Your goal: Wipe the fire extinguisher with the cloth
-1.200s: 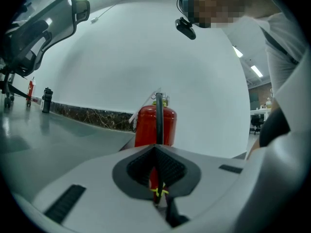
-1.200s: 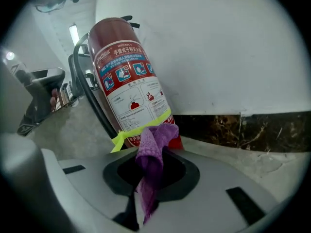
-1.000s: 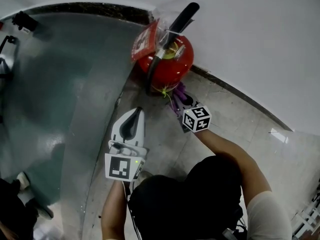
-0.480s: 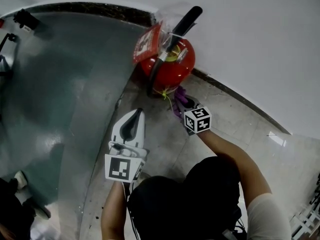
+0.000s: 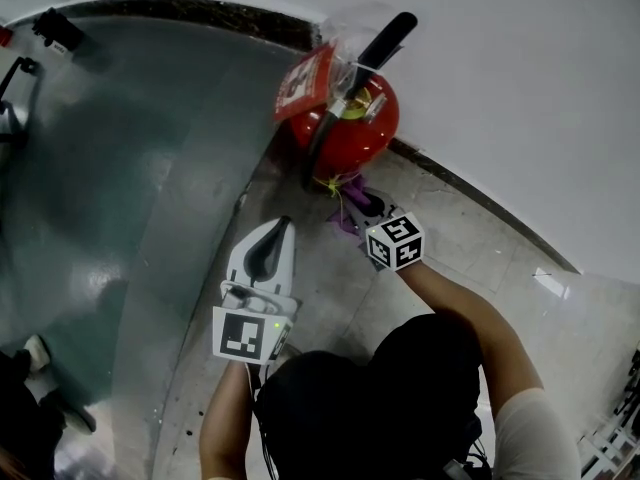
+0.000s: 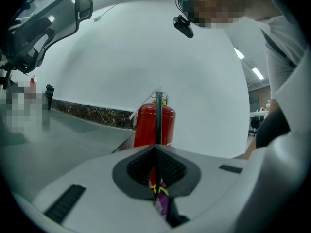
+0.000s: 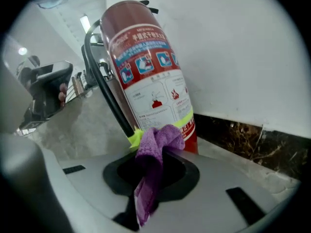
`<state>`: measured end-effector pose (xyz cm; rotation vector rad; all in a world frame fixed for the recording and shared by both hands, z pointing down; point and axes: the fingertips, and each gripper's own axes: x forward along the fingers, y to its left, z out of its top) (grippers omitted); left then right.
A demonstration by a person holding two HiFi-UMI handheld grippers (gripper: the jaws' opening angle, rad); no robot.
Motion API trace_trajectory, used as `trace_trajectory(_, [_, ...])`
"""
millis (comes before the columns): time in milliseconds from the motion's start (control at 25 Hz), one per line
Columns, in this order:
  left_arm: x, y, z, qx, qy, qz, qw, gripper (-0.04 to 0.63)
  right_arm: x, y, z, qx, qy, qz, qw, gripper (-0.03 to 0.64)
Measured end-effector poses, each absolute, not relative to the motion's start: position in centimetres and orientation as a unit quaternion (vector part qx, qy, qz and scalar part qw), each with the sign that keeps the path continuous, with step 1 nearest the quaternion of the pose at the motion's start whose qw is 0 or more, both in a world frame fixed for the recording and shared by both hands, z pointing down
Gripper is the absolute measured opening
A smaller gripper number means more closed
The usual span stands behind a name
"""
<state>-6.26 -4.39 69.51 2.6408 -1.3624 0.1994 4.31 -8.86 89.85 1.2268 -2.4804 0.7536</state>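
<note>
the fire extinguisher stands upright on the floor against the white wall, in the upper middle of the head view, its long axis vertical; the right gripper sits just below it in that frame, pinching a purple cloth between its jaws, with a bunched fold standing up above the jaws and a tail hanging below; in the right gripper view the fold lies at the foot of the red cylinder, straight ahead and slightly up, but whether it touches the metal i cannot tell; the left gripper is lower and to the left in the head view, farther from the cylinder, its jaws pressed together with nothing held, pointing at the extinguisher; so the right hand is the nearer one, and the wipe likely needs an upward stroke along the body; a black hose runs down the left side of the cylinder; the white label carries blue pictograms and chinese print too small to read, with a yellow-green band beneath it; a red tag hangs at the neck, its writing illegible; dark stone skirting lines the wall's base.
</note>
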Motion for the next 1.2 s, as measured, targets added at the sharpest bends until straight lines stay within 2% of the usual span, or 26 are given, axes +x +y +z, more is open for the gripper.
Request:
trace_trajectory(480, [-6.2, -4.5, 69.3, 0.886, -0.453, 0.056, 0.083, 0.005, 4.3, -8.7, 80.0, 0.390, -0.888, 0.236, 0.060, 0.058])
trace_trajectory(1200, [-6.2, -4.9, 68.9, 0.885, -0.453, 0.060, 0.092, 0.005, 3.1, -8.3, 68.1, 0.340, -0.920, 0.195, -0.006, 0.058])
